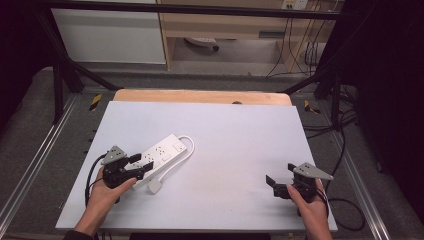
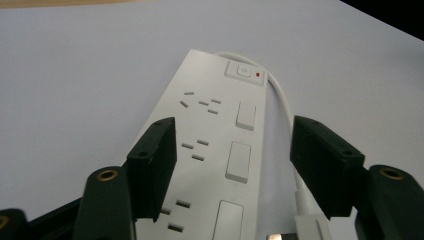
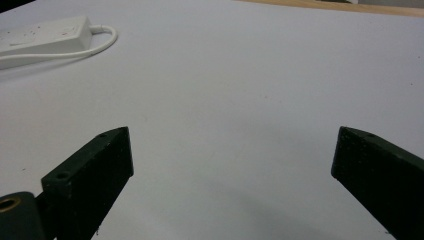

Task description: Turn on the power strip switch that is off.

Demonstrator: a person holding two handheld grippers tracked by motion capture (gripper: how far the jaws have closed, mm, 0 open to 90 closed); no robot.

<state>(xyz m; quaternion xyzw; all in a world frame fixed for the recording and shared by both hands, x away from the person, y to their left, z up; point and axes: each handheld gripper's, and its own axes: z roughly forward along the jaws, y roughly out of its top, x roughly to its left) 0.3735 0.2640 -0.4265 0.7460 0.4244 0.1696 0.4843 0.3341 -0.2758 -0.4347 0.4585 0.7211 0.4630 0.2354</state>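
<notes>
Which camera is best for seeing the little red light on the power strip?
The left gripper view: the power strip lies close between the open tool's jaws, red light beside its switch. The high view shows the strip whole but small; the right gripper view catches its far end and cord.

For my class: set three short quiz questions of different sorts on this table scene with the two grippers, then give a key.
1. True or false: the left gripper is shut on the power strip.
2. Multiple choice: what lies between the right gripper's jaws? A) the plug B) bare table C) the cable
3. Fill in: the strip's switch, at its far end in the left gripper view, has a small ____ light beside it.

Key
1. False: its jaws stand open on either side of the strip's near end.
2. B: bare table.
3. Red.
</notes>
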